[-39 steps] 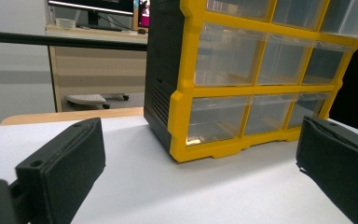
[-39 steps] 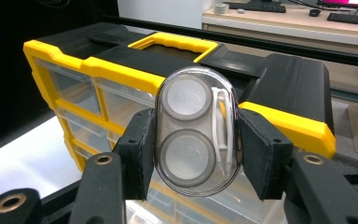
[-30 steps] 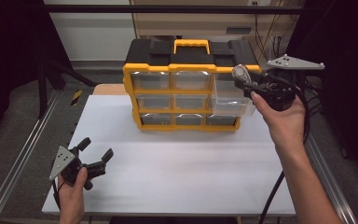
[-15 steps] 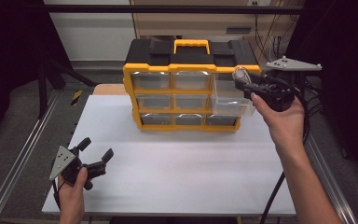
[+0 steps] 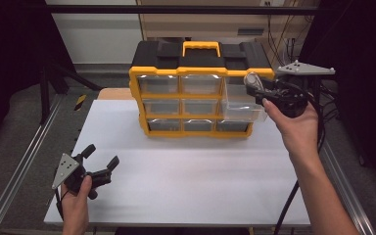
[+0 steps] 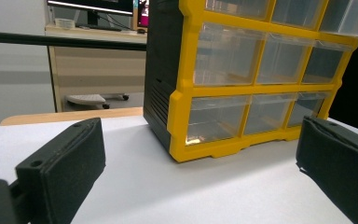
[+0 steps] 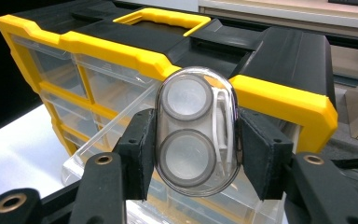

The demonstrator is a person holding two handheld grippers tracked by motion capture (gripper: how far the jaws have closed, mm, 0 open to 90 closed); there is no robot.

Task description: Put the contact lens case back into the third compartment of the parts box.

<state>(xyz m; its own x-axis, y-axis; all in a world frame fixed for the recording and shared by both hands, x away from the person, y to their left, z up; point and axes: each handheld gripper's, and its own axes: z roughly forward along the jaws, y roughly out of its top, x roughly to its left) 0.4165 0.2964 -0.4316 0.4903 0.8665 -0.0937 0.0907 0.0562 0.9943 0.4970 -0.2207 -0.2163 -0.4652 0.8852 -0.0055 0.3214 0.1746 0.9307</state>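
Clear case (image 7: 196,137) clamped, right gripper (image 7: 196,154) raised

Even overhead light w/ soft shadows on the table (image 5: 186,186), dark surroundings, mild glare on the clear drawers (image 6: 223,60), near jaws blurred, high view slightly soft.

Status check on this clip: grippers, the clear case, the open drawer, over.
Right gripper shut on clear oval case, above pulled-out top-right drawer of organizer. Left gripper open, low over table. Nothing in the way.
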